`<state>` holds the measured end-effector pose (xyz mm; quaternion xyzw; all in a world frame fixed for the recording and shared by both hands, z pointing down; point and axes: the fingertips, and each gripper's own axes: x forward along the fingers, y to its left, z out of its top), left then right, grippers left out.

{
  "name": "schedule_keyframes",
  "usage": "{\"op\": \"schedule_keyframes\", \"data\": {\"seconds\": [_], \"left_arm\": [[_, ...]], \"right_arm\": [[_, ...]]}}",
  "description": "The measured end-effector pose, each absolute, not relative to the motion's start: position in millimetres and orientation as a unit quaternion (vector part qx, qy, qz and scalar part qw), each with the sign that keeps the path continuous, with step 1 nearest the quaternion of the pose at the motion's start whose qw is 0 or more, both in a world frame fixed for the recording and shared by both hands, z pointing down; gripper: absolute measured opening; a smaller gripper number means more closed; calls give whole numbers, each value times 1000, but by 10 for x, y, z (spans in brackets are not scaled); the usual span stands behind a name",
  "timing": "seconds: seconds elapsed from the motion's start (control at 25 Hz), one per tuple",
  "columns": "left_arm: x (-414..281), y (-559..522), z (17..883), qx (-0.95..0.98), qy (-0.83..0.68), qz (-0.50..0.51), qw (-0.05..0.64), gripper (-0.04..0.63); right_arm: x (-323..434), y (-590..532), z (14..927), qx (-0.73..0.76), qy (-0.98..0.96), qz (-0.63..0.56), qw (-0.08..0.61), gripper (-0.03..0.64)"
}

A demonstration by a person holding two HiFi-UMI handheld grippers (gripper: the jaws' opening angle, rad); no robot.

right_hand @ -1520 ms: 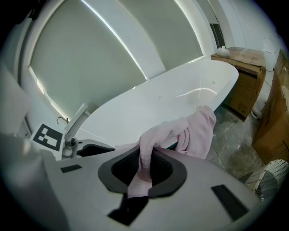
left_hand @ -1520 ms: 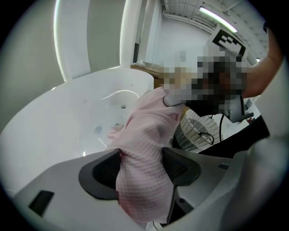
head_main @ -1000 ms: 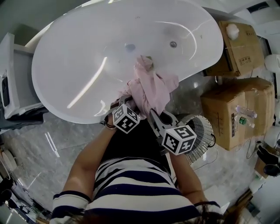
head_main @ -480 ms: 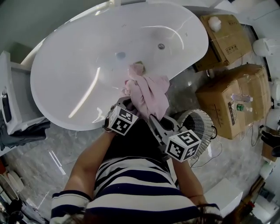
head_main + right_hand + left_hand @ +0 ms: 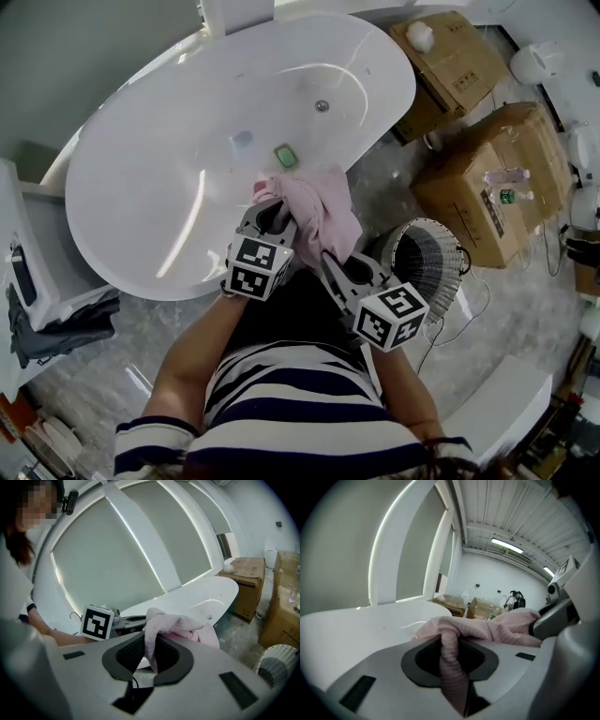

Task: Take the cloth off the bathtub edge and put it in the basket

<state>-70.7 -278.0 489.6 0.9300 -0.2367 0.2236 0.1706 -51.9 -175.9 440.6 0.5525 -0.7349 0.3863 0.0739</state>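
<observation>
Pink cloth [image 5: 323, 211] bunched at the bathtub's [image 5: 159, 178] near edge, held by both grippers.
The left gripper's [image 5: 274, 217] jaws are closing on a twisted fold; the right gripper [image 5: 330, 264] clamps another. A wire basket [image 5: 427, 267] stands on marble floor [image 5: 525, 319] beside the tub's right end, cardboard boxes [image 5: 487, 178] beyond. Only the head view shows a small green object [image 5: 285, 156] inside the tub.

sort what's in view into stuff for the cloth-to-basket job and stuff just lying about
For the job:
pink cloth
bathtub
wire basket
left gripper, jaws closing with the cloth between them
right gripper, clamped on the cloth

Lying about:
cardboard boxes
small green item in the tub
</observation>
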Motion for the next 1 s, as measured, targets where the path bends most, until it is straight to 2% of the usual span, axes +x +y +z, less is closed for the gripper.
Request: {"op": "schedule_keyframes", "data": {"seconds": [0.48,0.64,1.0], "left_arm": [[-249,-2674,3815,976,-149,101,120,92],[-51,-2478,3452,987,-109,79,88,92],[314,-2114,2990,994,-56,58,68,92]], "right_arm": [[-247,-1631,4101,629,-693,348,54,60],[-180,-1614,3981,637,-694,334,44,60],[89,-1450,3674,658,-690,301,-9,61]]}}
